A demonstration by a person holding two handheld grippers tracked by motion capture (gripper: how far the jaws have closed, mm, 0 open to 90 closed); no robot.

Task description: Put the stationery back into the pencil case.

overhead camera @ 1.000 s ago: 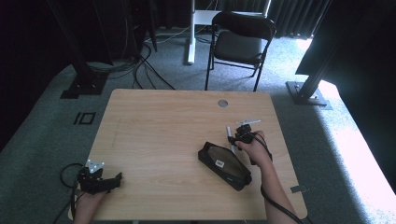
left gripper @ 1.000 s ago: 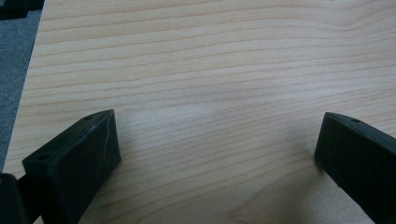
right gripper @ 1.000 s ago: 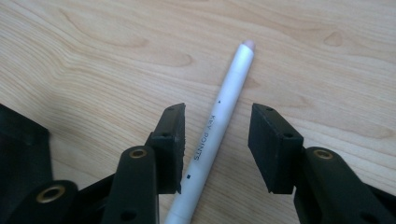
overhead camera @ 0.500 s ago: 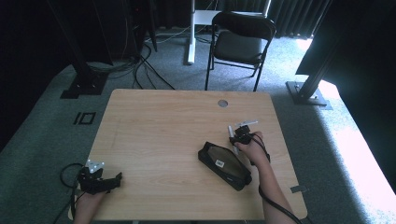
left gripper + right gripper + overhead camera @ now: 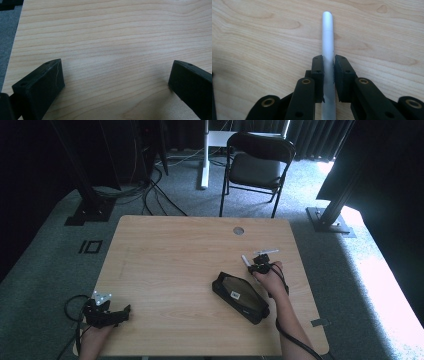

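- Grasp step: white pen (image 5: 328,45) is clamped by right gripper (image 5: 328,75), jaws just closed on it, at worktop (image 5: 175,250) 4 o'clock, beside black case (image 5: 240,297).
- Left gripper (image 5: 115,77) is held open, empty, at 7 o'clock.
- Next, likely: pen to be lifted toward case.

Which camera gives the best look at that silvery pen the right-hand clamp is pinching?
The right gripper view: the silver pen runs straight up the frame, pinched between the right gripper pads, its rounded tip over the table. In the high view it is a small pale stick beside the black case.
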